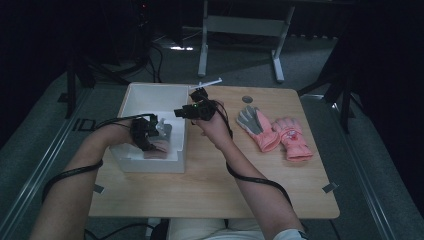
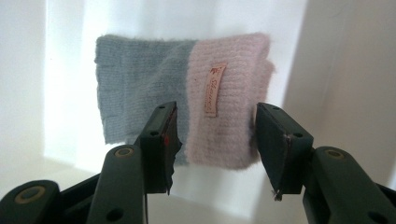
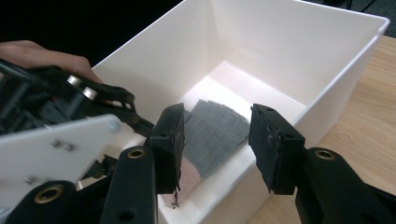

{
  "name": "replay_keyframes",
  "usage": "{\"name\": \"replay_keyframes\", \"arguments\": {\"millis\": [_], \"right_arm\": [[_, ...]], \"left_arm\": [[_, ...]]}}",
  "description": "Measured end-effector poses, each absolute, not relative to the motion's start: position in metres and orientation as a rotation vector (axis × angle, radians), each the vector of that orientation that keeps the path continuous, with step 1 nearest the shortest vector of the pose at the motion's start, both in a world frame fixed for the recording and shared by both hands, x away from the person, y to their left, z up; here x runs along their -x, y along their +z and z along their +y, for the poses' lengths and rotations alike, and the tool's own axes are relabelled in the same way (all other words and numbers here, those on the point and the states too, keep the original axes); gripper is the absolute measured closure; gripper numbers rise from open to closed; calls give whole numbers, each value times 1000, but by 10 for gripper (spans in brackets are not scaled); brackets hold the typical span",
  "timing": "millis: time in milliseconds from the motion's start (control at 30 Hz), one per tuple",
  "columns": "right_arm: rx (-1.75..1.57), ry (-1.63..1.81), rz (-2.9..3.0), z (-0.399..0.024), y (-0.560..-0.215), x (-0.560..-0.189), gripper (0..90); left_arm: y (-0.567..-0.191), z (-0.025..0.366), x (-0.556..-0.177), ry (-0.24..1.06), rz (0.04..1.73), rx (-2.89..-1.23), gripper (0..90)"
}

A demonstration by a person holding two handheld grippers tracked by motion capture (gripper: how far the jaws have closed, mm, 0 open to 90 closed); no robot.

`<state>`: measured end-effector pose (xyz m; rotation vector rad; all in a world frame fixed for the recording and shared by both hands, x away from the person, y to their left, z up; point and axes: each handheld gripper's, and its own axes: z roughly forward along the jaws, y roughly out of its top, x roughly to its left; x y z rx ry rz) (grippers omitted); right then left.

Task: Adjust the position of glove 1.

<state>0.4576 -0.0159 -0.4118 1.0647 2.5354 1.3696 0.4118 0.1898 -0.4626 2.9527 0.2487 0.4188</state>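
A folded knitted piece point(image 2: 182, 100) — grey on one half, pink on the other, with a small label sewn on the pink half — is seen lying flat on the floor of a white box point(image 1: 131, 102). The box is placed at the left part of the wooden surface point(image 1: 210, 190).

The left hand-held gripper point(image 2: 212, 140) is held inside the box, directly above the knitted piece. Its jaws are parted, and nothing is pressed between the pads; the piece is released and is seen beyond them, with the pink half framed in the gap.

The right hand-held gripper point(image 3: 215, 149) is held above the near wall of the box, at the box's right side in the high view. Its jaws are likewise parted and nothing is gripped. In the right gripper view the grey half is seen through the gap, on the box floor.

A pair of pink gloves point(image 1: 275, 132) — one with a grey palm — is laid on the right part of the surface, well apart from the box.
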Motion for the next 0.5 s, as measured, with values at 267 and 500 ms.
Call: {"name": "replay_keyframes", "arguments": {"millis": [267,500], "right_arm": [[-1068,1389,2522,-35,-408,-450,548],[-1043,1373,2513,-51,-405,-443,547]], "left_arm": [[-439,196,-400,436,361,-2818,473],[-418,188,-393,421,380,-2742,497]]}}
